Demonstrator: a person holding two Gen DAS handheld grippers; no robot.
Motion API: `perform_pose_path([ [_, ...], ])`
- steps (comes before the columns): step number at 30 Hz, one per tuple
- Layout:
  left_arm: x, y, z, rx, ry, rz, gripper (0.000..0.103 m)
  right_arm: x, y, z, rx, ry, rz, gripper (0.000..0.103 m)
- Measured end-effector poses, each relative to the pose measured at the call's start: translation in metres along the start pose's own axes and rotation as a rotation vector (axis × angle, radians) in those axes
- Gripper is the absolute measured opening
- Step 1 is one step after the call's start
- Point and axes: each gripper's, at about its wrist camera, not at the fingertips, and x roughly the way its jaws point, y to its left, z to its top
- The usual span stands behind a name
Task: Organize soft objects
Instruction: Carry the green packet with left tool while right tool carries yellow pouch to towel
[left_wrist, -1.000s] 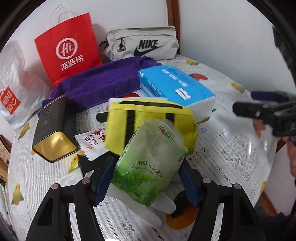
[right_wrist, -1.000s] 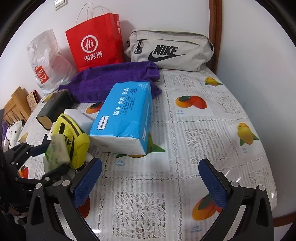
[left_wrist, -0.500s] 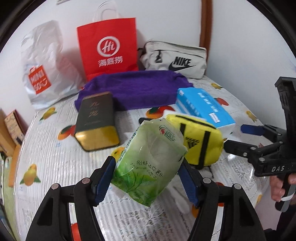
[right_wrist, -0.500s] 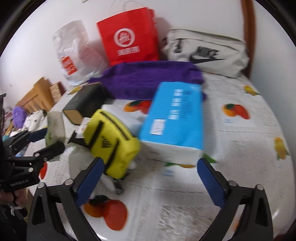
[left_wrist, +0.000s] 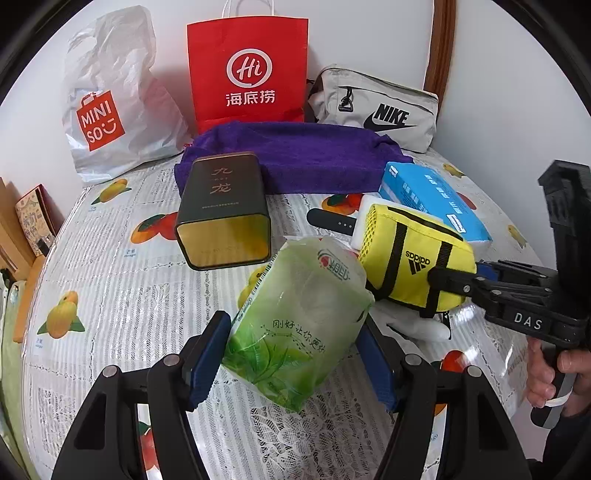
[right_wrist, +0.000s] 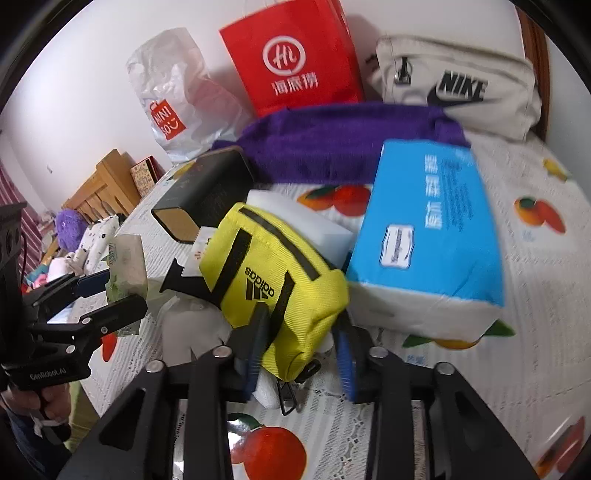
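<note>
The round table under a white lace-and-fruit-print plastic cloth (left_wrist: 122, 280) fills both views. At its 12 o'clock edge a red paper shopping bag (left_wrist: 248, 72) stands against the wall, with a crinkled white plastic shopping bag (left_wrist: 110, 99) at 10 o'clock and a grey fabric waist bag (left_wrist: 376, 107) at 1 o'clock. In front of them lies a folded purple towel (left_wrist: 306, 155). At 2 o'clock from centre lies a blue-and-white soft pack of tissues (right_wrist: 432, 236); just beside it at 9 o'clock is a white foam block (right_wrist: 295, 218), partly under the yellow fabric pouch with black straps (right_wrist: 273, 273). A dark rectangular tin with a gold end (left_wrist: 223, 210) lies on its side at 11 o'clock. The green plastic pack of wipes (left_wrist: 295, 321) is off the table near 6 o'clock in the left wrist view, clamped between the blue pads of the left gripper (left_wrist: 291, 362). The right gripper (right_wrist: 301, 354) has its jaws closing on the near end of the yellow pouch, both pads pressing it.
</note>
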Motion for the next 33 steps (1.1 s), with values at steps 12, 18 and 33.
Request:
perform_pose_path([
  [12, -0.015, 0.005, 0.005, -0.033, -0.026, -0.015, 0.067, -0.036, -0.004, 0.001, -0.008, -0.026, -0.001, 0.020],
  [18, -0.027, 0.009, 0.014, -0.037, -0.046, 0.002, 0.067, -0.059, 0.000, 0.010, -0.026, -0.067, -0.015, 0.019],
  [33, -0.032, 0.019, 0.047, -0.052, -0.044, 0.012, 0.067, -0.089, -0.013, 0.035, -0.013, -0.109, -0.026, 0.019],
])
